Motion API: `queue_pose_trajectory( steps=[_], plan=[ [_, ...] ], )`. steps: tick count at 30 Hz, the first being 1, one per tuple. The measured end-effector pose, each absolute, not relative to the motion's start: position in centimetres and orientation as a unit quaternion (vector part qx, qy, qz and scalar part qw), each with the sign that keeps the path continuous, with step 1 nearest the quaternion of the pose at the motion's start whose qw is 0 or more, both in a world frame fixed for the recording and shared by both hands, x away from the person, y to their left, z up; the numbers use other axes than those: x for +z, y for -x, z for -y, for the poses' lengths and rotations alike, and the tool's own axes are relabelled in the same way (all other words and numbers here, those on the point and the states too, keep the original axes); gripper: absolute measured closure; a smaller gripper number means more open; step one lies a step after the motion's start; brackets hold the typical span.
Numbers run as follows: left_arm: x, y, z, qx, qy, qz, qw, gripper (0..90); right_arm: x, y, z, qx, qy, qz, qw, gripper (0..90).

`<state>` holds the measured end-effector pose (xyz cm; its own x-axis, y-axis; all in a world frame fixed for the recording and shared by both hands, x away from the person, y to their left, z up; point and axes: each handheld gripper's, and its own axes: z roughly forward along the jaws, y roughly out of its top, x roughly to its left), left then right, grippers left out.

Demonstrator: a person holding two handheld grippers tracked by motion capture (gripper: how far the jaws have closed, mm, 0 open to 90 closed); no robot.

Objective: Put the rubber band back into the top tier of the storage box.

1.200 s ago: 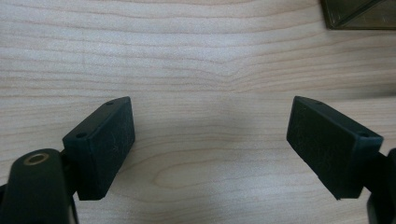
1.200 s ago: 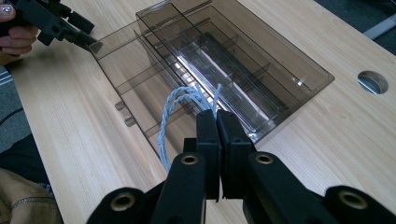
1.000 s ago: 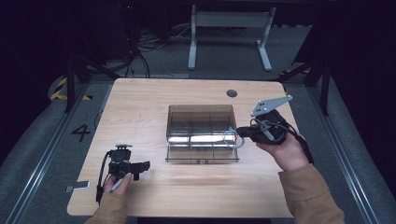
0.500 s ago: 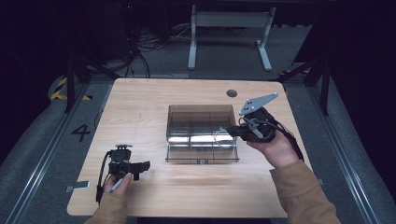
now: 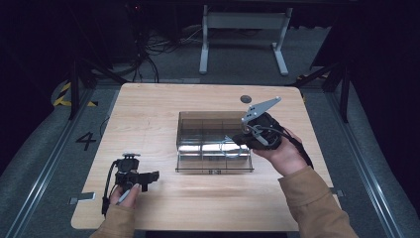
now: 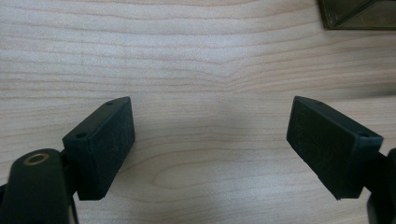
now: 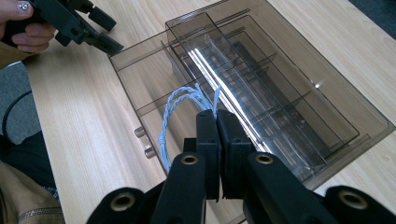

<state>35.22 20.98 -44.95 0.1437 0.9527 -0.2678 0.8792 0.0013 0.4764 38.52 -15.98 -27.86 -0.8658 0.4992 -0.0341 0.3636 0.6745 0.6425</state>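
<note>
Across the high view, a pale wooden worktop (image 5: 198, 198) stands in a dark room on grey floor, with a white frame beyond its far edge. One smoky clear organizer tray (image 5: 214, 121) sits at the middle of the worktop. Right of the tray, the right hand-held gripper (image 5: 239, 142) reaches over the tray's right end, a loop of light blue cord (image 5: 229, 147) hanging from it above the compartments. Left of the tray and nearer the person, well apart from it, the left hand-held gripper (image 5: 154, 175) rests low over bare wood. One small dark disc (image 5: 245, 98) lies beyond the tray.

Along the left gripper view, two black jaws stand spread wide with nothing between them, over wood grain; a corner of the tray (image 6: 359, 14) shows at top right.

From the right gripper view, the two jaws are pressed together, pinching the cord (image 7: 180, 112), whose twisted loop dangles over the tray's (image 7: 369, 123) near wall. Beyond the tray sits the left hand-held gripper (image 7: 109, 46).
</note>
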Motion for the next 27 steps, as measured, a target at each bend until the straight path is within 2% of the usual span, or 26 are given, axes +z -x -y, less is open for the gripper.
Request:
queue_pose_trajectory(
  steps=[27],
  plan=[
    [-44.9, -35.2, -21.0, 0.066, -0.704, -0.65, 0.279, 16.0, -31.6, -40.0, 12.5, 0.305, -0.222, -0.923, 0.082, 88.6]
  ],
)
